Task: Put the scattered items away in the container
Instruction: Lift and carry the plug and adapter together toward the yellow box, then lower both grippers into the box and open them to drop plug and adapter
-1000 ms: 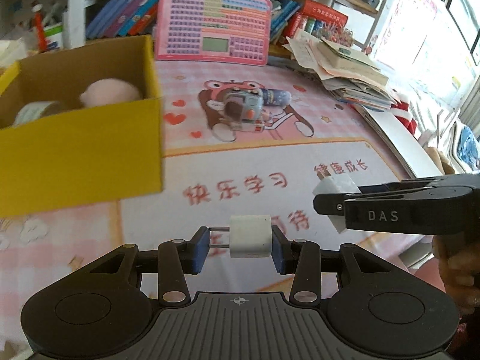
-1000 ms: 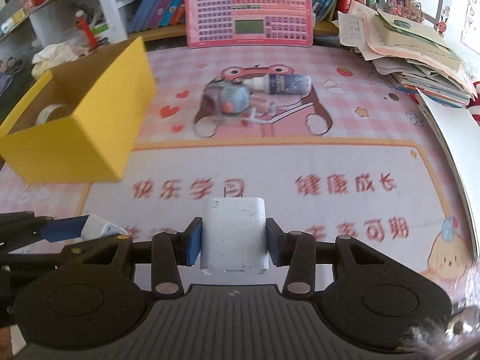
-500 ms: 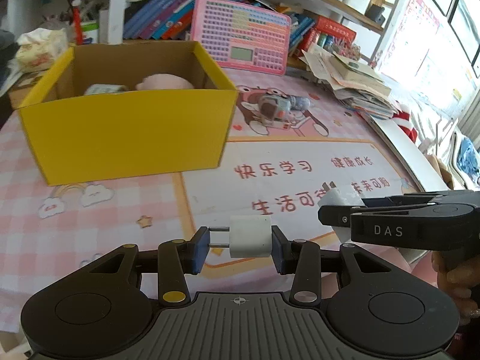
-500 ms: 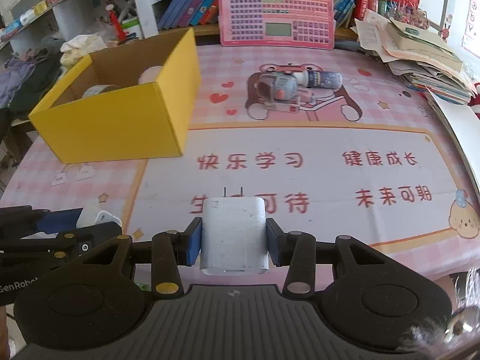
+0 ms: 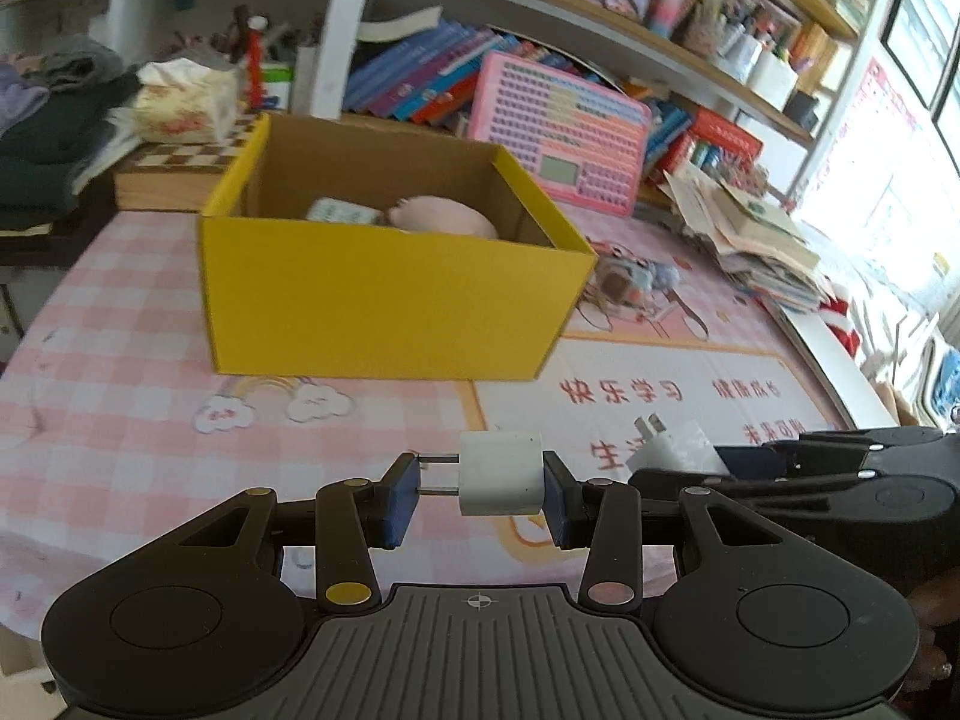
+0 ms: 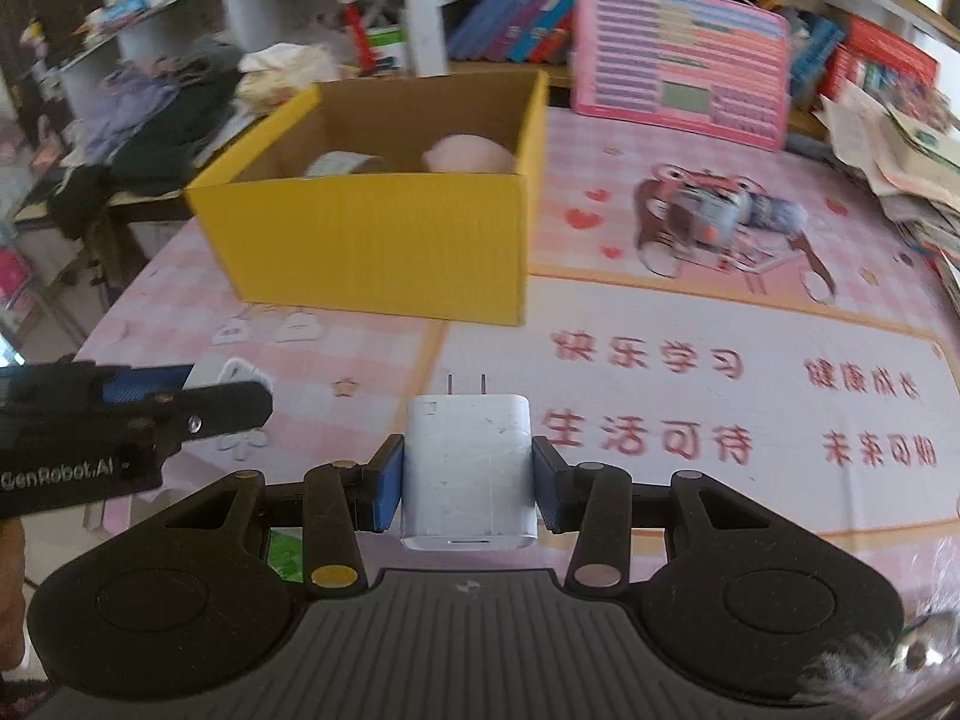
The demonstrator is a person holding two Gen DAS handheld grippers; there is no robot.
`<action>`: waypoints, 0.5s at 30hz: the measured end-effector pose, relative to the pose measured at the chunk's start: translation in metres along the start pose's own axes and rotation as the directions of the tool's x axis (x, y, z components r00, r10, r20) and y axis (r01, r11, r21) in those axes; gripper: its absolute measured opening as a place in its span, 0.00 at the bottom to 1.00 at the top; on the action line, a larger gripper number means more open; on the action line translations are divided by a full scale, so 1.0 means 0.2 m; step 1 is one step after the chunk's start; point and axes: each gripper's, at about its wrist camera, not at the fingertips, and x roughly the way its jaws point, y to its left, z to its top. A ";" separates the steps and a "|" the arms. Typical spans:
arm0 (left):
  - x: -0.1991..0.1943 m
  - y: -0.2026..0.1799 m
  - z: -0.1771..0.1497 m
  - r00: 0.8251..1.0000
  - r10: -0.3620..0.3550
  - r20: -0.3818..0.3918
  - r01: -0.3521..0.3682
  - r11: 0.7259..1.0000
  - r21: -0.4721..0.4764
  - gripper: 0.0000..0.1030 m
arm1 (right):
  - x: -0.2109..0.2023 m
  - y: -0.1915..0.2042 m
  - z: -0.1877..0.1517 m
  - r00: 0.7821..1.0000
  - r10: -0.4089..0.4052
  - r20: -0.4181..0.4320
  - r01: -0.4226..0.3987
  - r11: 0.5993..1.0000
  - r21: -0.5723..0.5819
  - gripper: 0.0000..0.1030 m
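Note:
My left gripper (image 5: 480, 495) is shut on a small white plug adapter (image 5: 501, 473), prongs pointing left, held above the pink mat. My right gripper (image 6: 468, 483) is shut on a larger white charger (image 6: 468, 471), prongs pointing forward. The yellow cardboard box (image 5: 384, 300) stands ahead, open on top, also in the right wrist view (image 6: 384, 240). It holds a pink round item (image 5: 447, 217) and a tape roll (image 5: 342, 211). A grey-blue toy (image 6: 702, 213) and a small bottle (image 6: 774, 213) lie on the mat to the right of the box.
A pink keyboard toy (image 5: 558, 132) leans against the books at the back. A stack of papers (image 5: 750, 234) lies at the right. A tissue pack (image 5: 180, 105) and dark clothes (image 5: 54, 138) sit left of the box. The right gripper shows in the left wrist view (image 5: 780, 474).
Both grippers have pulled back and swung left, still holding their chargers. The yellow box now sits nearer the middle of both views and more of its inside shows.

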 end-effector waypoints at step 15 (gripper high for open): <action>-0.14 0.13 0.04 0.996 0.035 0.076 -0.031 0.998 -0.053 0.40 | 0.01 0.24 0.06 0.996 0.085 -0.019 -0.087 0.981 -0.173 0.40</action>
